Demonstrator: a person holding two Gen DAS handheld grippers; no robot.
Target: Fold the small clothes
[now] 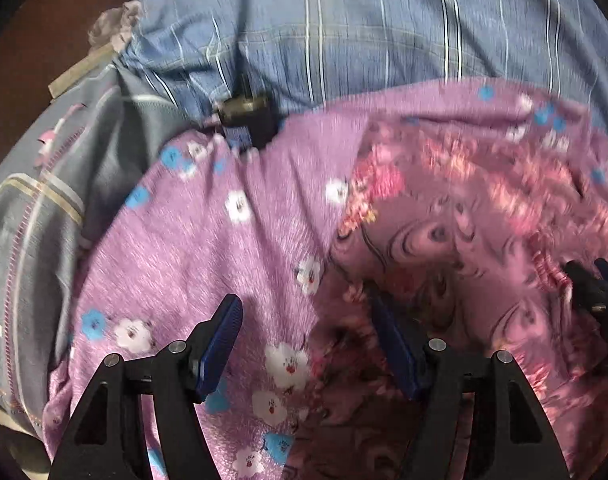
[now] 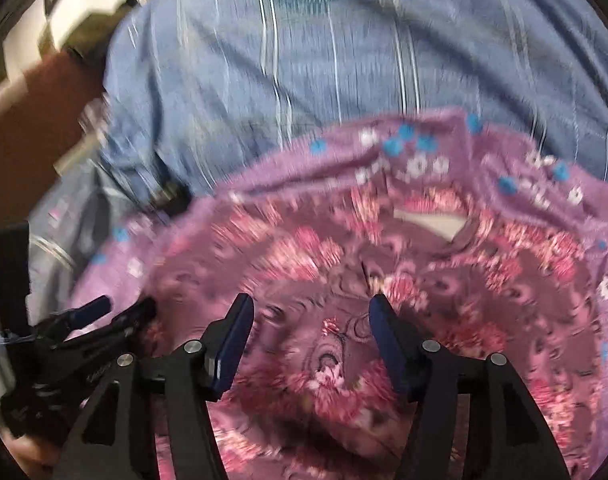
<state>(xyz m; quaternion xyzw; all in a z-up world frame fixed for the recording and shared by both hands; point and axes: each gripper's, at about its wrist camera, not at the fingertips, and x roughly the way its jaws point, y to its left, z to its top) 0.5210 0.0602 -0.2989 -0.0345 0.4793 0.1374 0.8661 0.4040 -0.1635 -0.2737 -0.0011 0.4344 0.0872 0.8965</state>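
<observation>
A purple garment with white and blue flowers lies on the bed, with a pink-red paisley printed cloth on top of it at the right. My left gripper hovers just above them, open and empty. In the right wrist view the paisley cloth fills the middle with the purple garment around it. My right gripper is open and empty over the paisley cloth. The left gripper shows at the lower left there; the right gripper's fingers show at the left view's right edge.
A blue striped bedsheet covers the bed behind the clothes. A grey-blue cloth with stitching lies at the left. A small dark object sits at the purple garment's far edge. Brown floor lies beyond the bed at the left.
</observation>
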